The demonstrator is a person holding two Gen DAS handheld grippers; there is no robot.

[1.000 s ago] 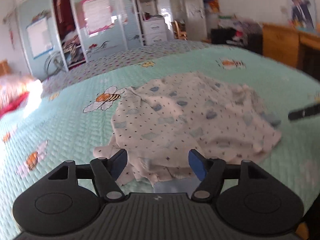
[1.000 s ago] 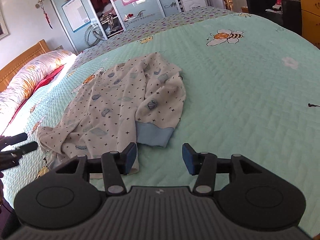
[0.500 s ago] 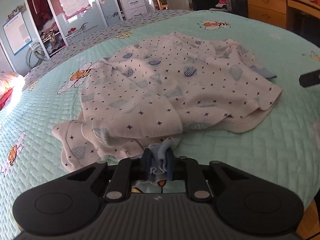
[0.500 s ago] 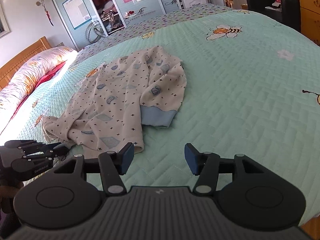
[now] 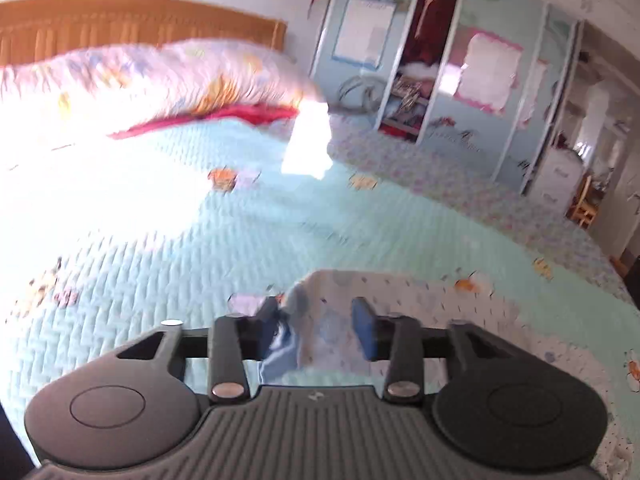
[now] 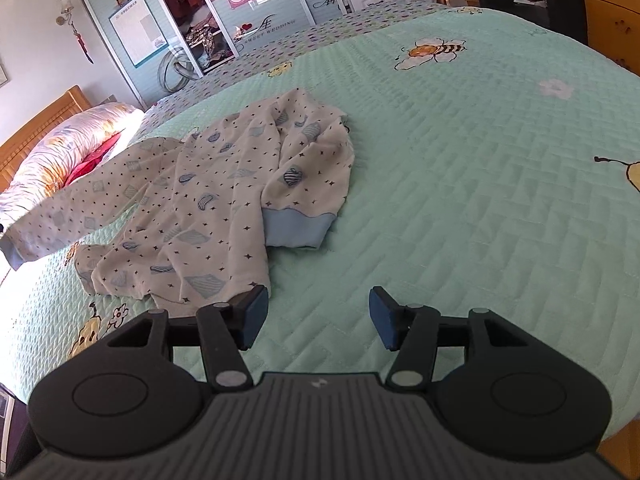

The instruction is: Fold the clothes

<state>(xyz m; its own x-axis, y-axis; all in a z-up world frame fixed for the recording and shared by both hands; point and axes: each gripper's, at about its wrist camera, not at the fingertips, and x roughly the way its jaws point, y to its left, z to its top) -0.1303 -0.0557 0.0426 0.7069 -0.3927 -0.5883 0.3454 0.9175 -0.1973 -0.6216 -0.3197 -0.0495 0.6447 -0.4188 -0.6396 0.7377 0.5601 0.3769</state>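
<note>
Opening left tool (image 5: 318,330), cuff (image 5: 286,346) possibly between.

"SWEET WEDDING" is printed on the wardrobe's glass door (image 6: 264,28), upper centre of the right wrist view.

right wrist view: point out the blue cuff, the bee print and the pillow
blue cuff (image 6: 298,230), right wrist view, middle of the blue band
bee print (image 6: 430,51), right wrist view, on its orange body
pillow (image 6: 60,148), right wrist view, on its floral cover
</note>
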